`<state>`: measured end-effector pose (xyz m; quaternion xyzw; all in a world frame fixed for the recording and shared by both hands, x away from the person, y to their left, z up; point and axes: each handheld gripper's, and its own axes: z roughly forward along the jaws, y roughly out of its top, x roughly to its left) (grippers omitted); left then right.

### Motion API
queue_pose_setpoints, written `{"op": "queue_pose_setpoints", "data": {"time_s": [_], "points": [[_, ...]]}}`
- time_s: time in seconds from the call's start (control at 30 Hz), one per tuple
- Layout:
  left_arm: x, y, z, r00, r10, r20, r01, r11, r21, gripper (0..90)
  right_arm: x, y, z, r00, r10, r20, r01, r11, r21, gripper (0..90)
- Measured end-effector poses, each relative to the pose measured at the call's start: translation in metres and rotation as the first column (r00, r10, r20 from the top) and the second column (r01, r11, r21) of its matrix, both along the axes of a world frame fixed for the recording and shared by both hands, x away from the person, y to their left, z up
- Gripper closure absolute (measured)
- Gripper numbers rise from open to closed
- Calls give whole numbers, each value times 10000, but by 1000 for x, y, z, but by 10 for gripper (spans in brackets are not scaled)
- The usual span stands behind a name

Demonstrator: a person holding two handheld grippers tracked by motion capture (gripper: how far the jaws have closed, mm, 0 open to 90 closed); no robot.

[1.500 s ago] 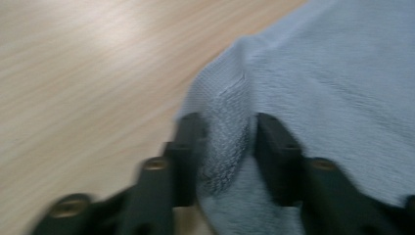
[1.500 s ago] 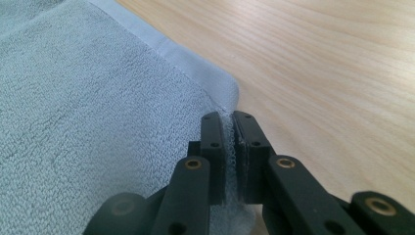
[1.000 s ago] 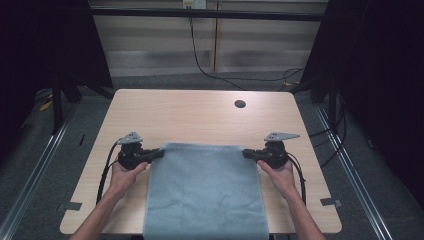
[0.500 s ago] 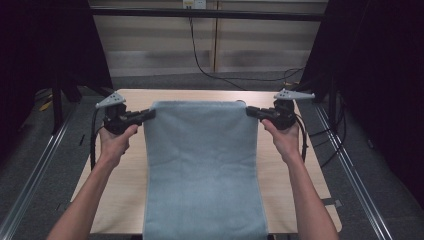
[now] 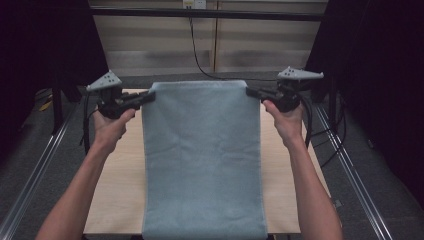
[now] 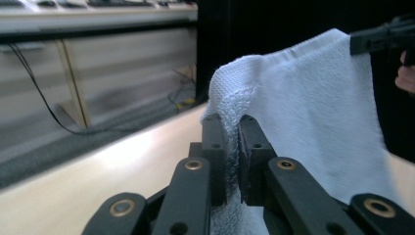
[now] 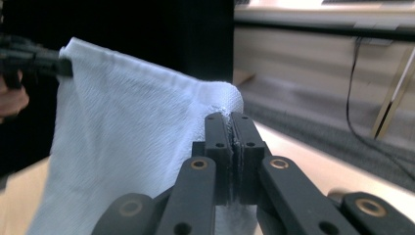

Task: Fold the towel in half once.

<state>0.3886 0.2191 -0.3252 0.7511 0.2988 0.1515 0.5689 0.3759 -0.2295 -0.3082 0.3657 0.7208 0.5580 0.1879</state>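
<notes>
A light blue towel [image 5: 202, 160] hangs stretched between both grippers, held up by its two top corners above the wooden table [image 5: 117, 195]; its lower end drapes past the near table edge. My left gripper [image 5: 149, 96] is shut on the towel's top left corner, and in the left gripper view the jaws pinch the towel [image 6: 313, 107] at its hem, gripper [image 6: 232, 122]. My right gripper [image 5: 250, 92] is shut on the top right corner; the right gripper view shows the towel [image 7: 127, 127] clamped between the closed jaws, gripper [image 7: 230, 120].
Metal rails [image 5: 350, 175] run along both sides of the table. A pale wall panel with a black cable [image 5: 197, 45] stands behind it. Dark curtains flank both sides. Bare tabletop shows left and right of the towel.
Both grippers have lifted the towel's far edge off the table and carried it up and away from the person; the towel went from lying flat to hanging stretched.
</notes>
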Motion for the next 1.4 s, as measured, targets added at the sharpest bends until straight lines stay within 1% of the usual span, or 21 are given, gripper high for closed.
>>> {"op": "queue_pose_setpoints", "data": {"time_s": [0.17,0.3,0.33,0.4,0.47,0.53,0.57,0.63,0.7,0.73,0.8,0.87,0.93,1.0,1.03,1.07,1.13,1.17,1.23,1.33,1.4], "points": [[-35,5,-30,9981,-526,-326,531,9985,161,838,-39,-5,-27,9984,510,-229,-506,9986,170,874],[-58,20,-43,9975,-480,-517,499,9981,357,838,-76,-9,-43,9961,728,-504,-733,9973,-98,875],[-65,25,-48,9962,-577,-650,601,9976,349,838,-85,-11,-46,9958,749,-532,-761,9969,-219,875],[-78,29,-56,9930,-831,-842,843,9964,112,838,-102,-15,-53,9923,1031,-689,-1036,9946,-38,875],[-94,29,-64,9911,-881,-994,913,9954,276,838,-118,-14,-58,9909,1096,-785,-1107,9938,-97,875],[-110,30,-77,9839,-1101,-1411,1119,9937,45,838,-136,-11,-66,9890,1184,-887,-1199,9927,-125,875],[-120,32,-84,9829,-1005,-1544,1074,9935,371,837,-145,-10,-72,9878,1173,-1020,-1189,9929,-91,875],[-131,36,-95,9743,-1220,-1893,1268,9918,136,837,-160,-8,-84,9819,1210,-1455,-1284,9908,-426,875],[-144,37,-107,9658,-1313,-2237,1409,9896,275,837,-175,-8,-96,9738,1280,-1879,-1391,9892,-470,875],[-149,35,-114,9597,-1431,-2420,1584,9863,449,837,-182,-7,-103,9695,1252,-2109,-1408,9882,-604,875],[-157,28,-130,9547,-1343,-2654,1759,9744,1398,837,-192,-5,-117,9602,1219,-2515,-1487,9848,-902,875],[-158,24,-148,9353,-1287,-3298,1860,9713,1485,837,-194,-3,-137,9451,1156,-3055,-1577,9805,-1170,875],[-158,20,-158,9176,-1376,-3729,2174,9592,1810,833,-194,-1,-152,9321,1045,-3468,-1643,9753,-1477,875],[-158,18,-166,9118,-1327,-3885,2251,9530,2029,828,-192,0,-169,9121,1058,-3962,-1787,9721,-1517,875],[-157,17,-170,9039,-1376,-4049,2368,9495,2058,820,-191,1,-176,9051,936,-4148,-1816,9672,-1779,875],[-156,15,-172,9081,-1444,-3931,2443,9451,2170,817,-189,1,-179,9026,865,-4218,-1825,9641,-1928,874],[-152,12,-172,9115,-1412,-3863,2428,9428,2285,819,-183,1,-180,9067,676,-4164,-1677,9635,-2085,875],[-146,11,-173,9175,-1236,-3781,2235,9465,2329,825,-180,2,-182,9102,540,-4105,-1590,9610,-2263,875],[-136,10,-173,9244,-1096,-3654,2104,9454,2488,831,-171,4,-186,9099,509,-4117,-1452,9688,-2011,874],[-106,8,-175,9358,-656,-3463,1591,9554,2489,837,-150,5,-188,9215,205,-3878,-1127,9697,-2166,873],[-88,6,-176,9432,-320,-3307,1231,9582,2584,839,-130,7,-189,9240,17,-3825,-905,9726,-2141,874]]}}
